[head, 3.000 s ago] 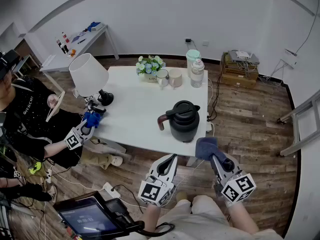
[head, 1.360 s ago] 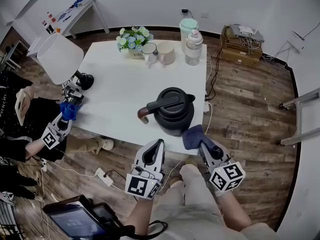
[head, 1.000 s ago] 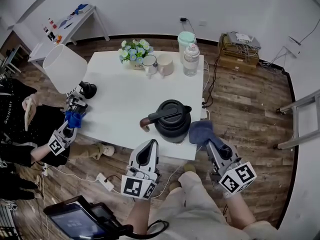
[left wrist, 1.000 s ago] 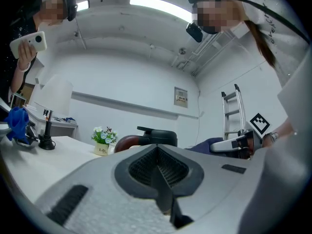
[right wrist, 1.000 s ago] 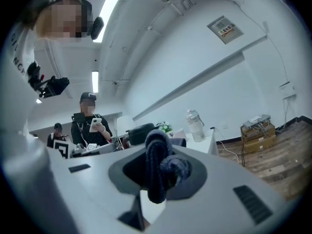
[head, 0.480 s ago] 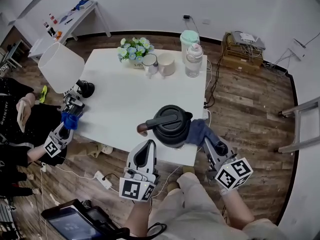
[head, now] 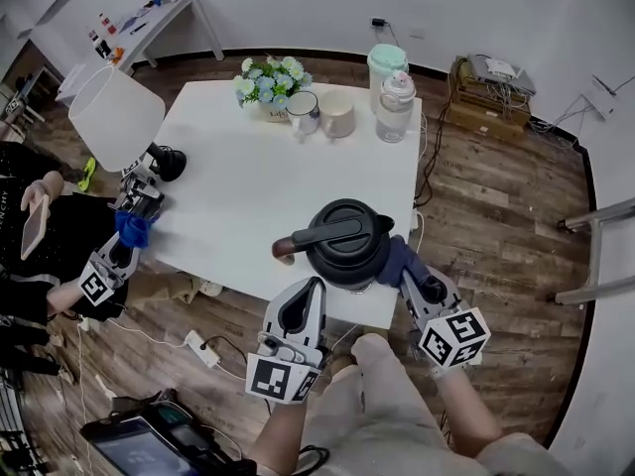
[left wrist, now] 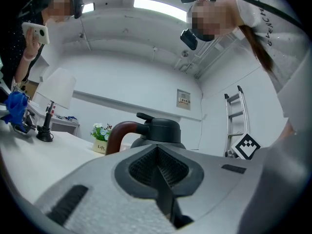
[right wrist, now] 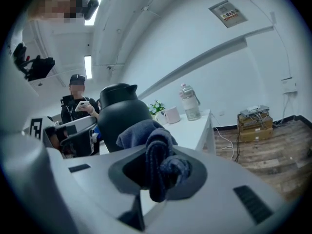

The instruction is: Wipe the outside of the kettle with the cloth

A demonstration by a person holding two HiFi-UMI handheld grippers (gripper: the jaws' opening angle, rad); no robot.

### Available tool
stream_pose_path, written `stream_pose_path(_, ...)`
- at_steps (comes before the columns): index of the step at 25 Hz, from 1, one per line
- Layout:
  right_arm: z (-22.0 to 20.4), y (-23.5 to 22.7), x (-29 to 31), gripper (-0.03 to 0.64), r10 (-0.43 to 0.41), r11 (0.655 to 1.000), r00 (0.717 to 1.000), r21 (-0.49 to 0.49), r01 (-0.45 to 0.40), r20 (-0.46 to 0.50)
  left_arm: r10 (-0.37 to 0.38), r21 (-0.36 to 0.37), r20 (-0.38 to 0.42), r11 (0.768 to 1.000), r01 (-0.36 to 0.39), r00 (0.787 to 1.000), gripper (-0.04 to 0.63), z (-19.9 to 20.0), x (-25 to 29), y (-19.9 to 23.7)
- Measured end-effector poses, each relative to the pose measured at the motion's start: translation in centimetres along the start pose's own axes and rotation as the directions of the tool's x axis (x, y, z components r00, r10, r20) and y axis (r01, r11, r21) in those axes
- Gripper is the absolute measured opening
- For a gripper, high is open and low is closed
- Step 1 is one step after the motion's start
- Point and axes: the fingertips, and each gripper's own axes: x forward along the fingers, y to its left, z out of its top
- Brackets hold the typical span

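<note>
Looking down in the head view, the black kettle (head: 345,244) stands upright at about 5 o'clock on the white tabletop (head: 248,181), close to its near edge. Its lid is on and its brown-tipped handle reaches toward 9 o'clock. The dark blue cloth (head: 397,260) is bunched against the kettle's wall at about 4 o'clock, held there by the right tool (head: 411,280), which comes in from 5 o'clock. The left tool (head: 314,290) sits just off the tabletop's edge at the kettle's 7 o'clock, pointing at it and apart from it as far as this view tells. A white lamp (head: 116,117) stands at the tabletop's 9 o'clock. Flowers (head: 270,77), 2 mugs (head: 304,115) and a bottle (head: 397,105) line its 12 o'clock edge.

In the left gripper view, the left tool's jaws are pressed together with nothing between them. The kettle rises just beyond their tips at 12 o'clock, its handle toward 10 o'clock.

In the right gripper view, the right tool's jaws are clamped on a twisted fold of the cloth. The cloth's loose end spreads forward onto the kettle's rounded side at 11 o'clock.
</note>
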Motion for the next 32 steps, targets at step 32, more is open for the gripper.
stream_pose_path(32,13.0,3.3,3.8,0.061,0.443,0.776,0.872,-0.399,-0.488,-0.206,-0.032,0.0,-0.032,0.999,0.032,0.999,0.008,1.5,1.0,-2.9)
